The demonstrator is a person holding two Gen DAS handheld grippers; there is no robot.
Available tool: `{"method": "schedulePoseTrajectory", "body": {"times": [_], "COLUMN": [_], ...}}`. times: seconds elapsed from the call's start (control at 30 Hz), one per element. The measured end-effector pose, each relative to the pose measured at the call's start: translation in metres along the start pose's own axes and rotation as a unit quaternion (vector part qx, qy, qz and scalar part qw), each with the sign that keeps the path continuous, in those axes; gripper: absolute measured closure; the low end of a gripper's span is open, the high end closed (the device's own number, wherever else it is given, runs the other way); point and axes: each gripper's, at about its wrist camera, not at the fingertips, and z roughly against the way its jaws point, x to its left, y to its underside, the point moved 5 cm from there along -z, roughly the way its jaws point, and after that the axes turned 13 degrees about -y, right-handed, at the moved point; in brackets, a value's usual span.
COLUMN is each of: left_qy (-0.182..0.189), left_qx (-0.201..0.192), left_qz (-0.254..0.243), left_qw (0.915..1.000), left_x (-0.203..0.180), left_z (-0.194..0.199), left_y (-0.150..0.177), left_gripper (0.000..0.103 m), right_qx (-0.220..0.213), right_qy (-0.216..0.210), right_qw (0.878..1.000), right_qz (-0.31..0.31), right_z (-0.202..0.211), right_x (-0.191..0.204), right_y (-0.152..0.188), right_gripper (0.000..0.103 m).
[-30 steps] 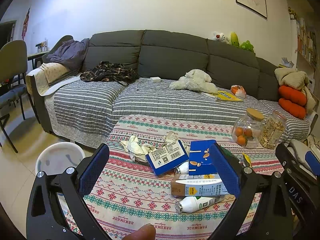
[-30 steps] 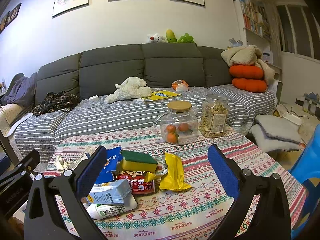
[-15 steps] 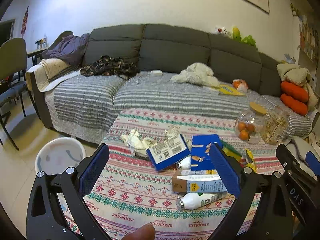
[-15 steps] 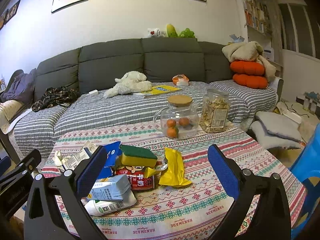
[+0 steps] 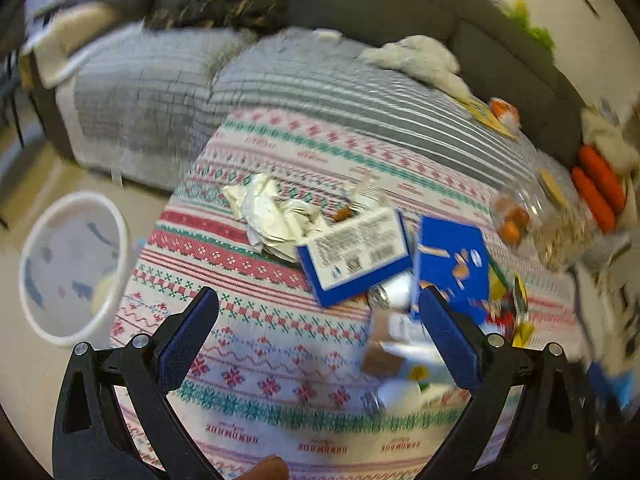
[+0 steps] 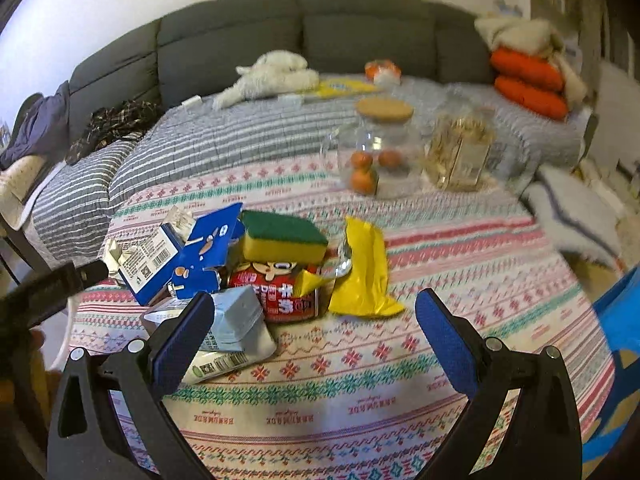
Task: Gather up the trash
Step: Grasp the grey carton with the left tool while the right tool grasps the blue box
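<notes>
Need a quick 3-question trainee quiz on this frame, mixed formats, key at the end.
1. True or false: the left tool is shut on a piece of trash.
2. What sits on top of the red packet in the right wrist view? A) yellow-green sponge B) glass jar C) plush toy
3. Fill in: the white bin stands on the ____, beside the table.

Key: 1 false, both the left tool and the right tool are open and empty. 2 A. 3 floor.

tablecloth [image 6: 400,360]: woven cloth | jar [image 6: 376,152]: clear glass | wrapper [image 6: 364,276]: glossy
</notes>
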Motion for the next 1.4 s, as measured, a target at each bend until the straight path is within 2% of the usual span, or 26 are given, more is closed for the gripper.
{"method": "schedulePoseTrajectory", "body": {"times": [0.1, 0.2, 0.37, 0.43, 0.5, 0.6, 0.7, 0.77, 0.87, 0.93, 0.97, 1.0, 1.07, 1.13, 1.17, 1.27, 1.37, 1.4], "left_qy": [0.016, 0.022, 0.024, -0.006, -0.052, -0.086, -0.084, -0.09, -0.086, -0.073, -0.069, -0.066, -0.062, -0.039, -0.024, 0.034, 0.101, 0.117], "left_qx": [0.037, 0.046, 0.052, 0.043, 0.038, 0.03, 0.046, 0.048, 0.054, 0.052, 0.054, 0.058, 0.056, 0.045, 0.038, 0.018, 0.0, -0.005], "left_qz": [0.039, 0.027, -0.042, -0.122, -0.227, -0.318, -0.381, -0.425, -0.471, -0.487, -0.49, -0.489, -0.475, -0.452, -0.433, -0.344, -0.235, -0.207], "left_qw": [0.9985, 0.9984, 0.9975, 0.9916, 0.9718, 0.9436, 0.9197, 0.8996, 0.8762, 0.8686, 0.8672, 0.8679, 0.8759, 0.8902, 0.9004, 0.9383, 0.9668, 0.9714], "left_x": [0.011, 0.006, -0.022, -0.037, -0.054, -0.067, -0.079, -0.088, -0.096, -0.102, -0.104, -0.103, -0.098, -0.091, -0.088, -0.069, -0.051, -0.046], "left_z": [-0.017, -0.025, -0.035, -0.038, -0.043, -0.049, -0.059, -0.068, -0.08, -0.081, -0.082, -0.082, -0.079, -0.068, -0.059, -0.029, 0.0, 0.008], "left_y": [-0.01, -0.018, -0.02, -0.02, -0.018, -0.017, -0.014, -0.012, -0.007, -0.002, 0.001, 0.005, 0.008, 0.008, 0.006, -0.006, -0.018, -0.02], "left_gripper": [0.007, 0.007, 0.007, 0.007, 0.007, 0.007, 0.008, 0.01, 0.022, 0.053, 0.062, 0.078, 0.081, 0.081, 0.081, 0.081, 0.081, 0.081], "right_qx": [0.016, 0.032, 0.056, 0.061, 0.063, 0.064, 0.068, 0.07, 0.075, 0.078, 0.08, 0.083, 0.086, 0.082, 0.078, 0.069, 0.072, 0.077], "right_qy": [-0.008, -0.021, -0.043, -0.043, -0.04, -0.038, -0.037, -0.036, -0.036, -0.037, -0.039, -0.041, -0.044, -0.046, -0.05, -0.065, -0.11, -0.129], "right_qw": [0.999, 0.998, 0.992, 0.99, 0.99, 0.989, 0.988, 0.987, 0.985, 0.984, 0.983, 0.982, 0.981, 0.981, 0.981, 0.982, 0.981, 0.979], "right_qz": [-0.028, -0.059, -0.106, -0.115, -0.12, -0.128, -0.136, -0.142, -0.151, -0.158, -0.161, -0.163, -0.166, -0.169, -0.169, -0.162, -0.142, -0.138], "right_z": [-0.005, -0.012, -0.023, -0.026, -0.026, -0.028, -0.031, -0.032, -0.035, -0.037, -0.038, -0.039, -0.042, -0.043, -0.044, -0.047, -0.06, -0.065], "right_x": [-0.01, -0.02, -0.032, -0.037, -0.042, -0.048, -0.054, -0.059, -0.065, -0.068, -0.069, -0.07, -0.07, -0.069, -0.067, -0.056, -0.028, -0.017], "right_y": [-0.001, -0.002, -0.001, -0.002, -0.003, -0.005, -0.007, -0.008, -0.009, -0.009, -0.009, -0.009, -0.009, -0.01, -0.011, -0.016, -0.025, -0.028], "right_gripper": [0.005, 0.005, 0.005, 0.005, 0.005, 0.005, 0.005, 0.005, 0.005, 0.005, 0.005, 0.005, 0.005, 0.005, 0.005, 0.005, 0.006, 0.006]}}
